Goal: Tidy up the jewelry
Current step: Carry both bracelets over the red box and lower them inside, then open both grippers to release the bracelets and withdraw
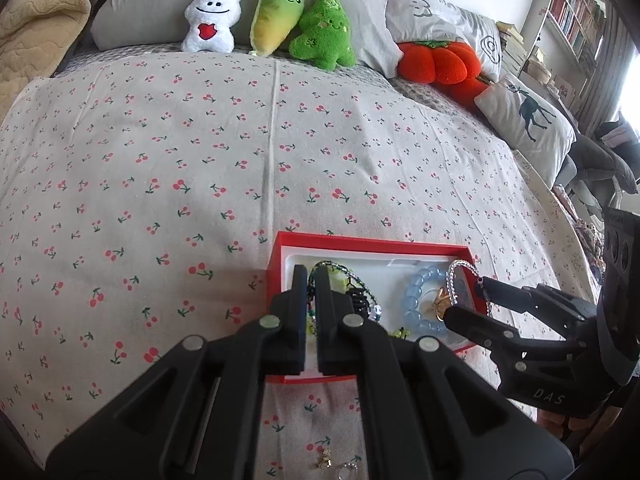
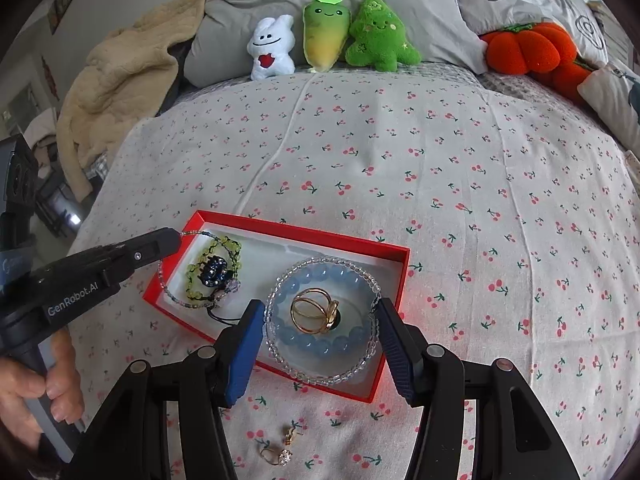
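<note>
A red box point(image 2: 304, 233) with a white lining lies on the cherry-print bedspread; it also shows in the left wrist view point(image 1: 276, 264). My left gripper point(image 1: 311, 276) is shut on a thin beaded necklace point(image 2: 202, 234) over the box's left end, above a yellow-green bead bracelet point(image 2: 232, 246) and a dark blue brooch point(image 2: 214, 273). My right gripper point(image 2: 320, 312) is open over the box's right end, its fingers either side of a clear bead strand point(image 2: 320, 261), a pale blue bead bracelet point(image 2: 320, 346) and a gold ring piece point(image 2: 314, 310). Two small gold pieces point(image 2: 276, 454) lie on the bedspread near me.
Plush toys sit along the pillows at the bed's head: a white one point(image 2: 272, 50), a yellow-green one point(image 2: 326, 32), a green one point(image 2: 380, 36) and an orange pumpkin point(image 2: 528, 50). A beige blanket point(image 2: 120, 80) lies at the far left. A deer-print pillow point(image 1: 528, 120) and bookshelves point(image 1: 572, 16) are on the right.
</note>
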Available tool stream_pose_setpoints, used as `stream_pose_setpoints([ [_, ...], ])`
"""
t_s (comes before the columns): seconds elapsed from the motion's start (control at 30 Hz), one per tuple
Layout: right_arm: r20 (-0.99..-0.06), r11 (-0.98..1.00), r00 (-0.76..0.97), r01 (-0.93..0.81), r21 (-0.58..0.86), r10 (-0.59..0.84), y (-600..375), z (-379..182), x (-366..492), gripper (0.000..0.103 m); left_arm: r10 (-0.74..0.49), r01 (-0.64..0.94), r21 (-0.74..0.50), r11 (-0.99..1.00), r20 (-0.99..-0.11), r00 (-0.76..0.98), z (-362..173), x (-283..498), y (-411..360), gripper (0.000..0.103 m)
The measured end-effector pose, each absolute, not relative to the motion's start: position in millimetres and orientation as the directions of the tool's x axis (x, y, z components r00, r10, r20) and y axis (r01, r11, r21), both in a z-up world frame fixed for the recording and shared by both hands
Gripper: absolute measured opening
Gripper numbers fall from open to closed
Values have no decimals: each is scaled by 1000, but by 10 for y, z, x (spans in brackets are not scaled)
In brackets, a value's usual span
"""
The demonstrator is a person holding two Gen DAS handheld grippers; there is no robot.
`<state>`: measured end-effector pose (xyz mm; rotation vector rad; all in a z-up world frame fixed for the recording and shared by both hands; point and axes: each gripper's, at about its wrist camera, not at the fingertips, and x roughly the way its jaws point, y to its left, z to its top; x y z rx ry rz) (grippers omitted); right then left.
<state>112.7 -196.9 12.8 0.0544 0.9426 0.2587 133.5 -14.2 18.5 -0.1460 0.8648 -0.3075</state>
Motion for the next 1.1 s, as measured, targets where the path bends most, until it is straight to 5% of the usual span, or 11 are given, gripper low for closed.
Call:
stream_pose_setpoints([
  [0.27, -790, 965, 563, -224, 138, 243, -1911, 67, 1183, 60, -305, 227, -207, 952, -736, 604, 171, 1374, -212, 5],
  [0.4, -786, 961, 562, -233, 147, 256, -1899, 99, 1176, 67, -293, 224, -195, 955, -739, 606, 211, 1339, -197, 28],
  [0.67, -784, 964, 572, -237, 122, 240, -1948, 237, 990, 72, -233, 203, -136, 970, -760, 607, 274, 1102, -110, 51],
  [0.8, -794, 968, 566, -225, 110, 222, -1993, 303, 840, 75, -203, 187, -110, 976, -769, 606, 296, 936, -91, 74],
  [1.1, -830, 980, 529, -173, 98, 177, -2064, 335, 472, 84, -138, 175, -48, 983, -822, 553, 234, 524, -45, 87],
])
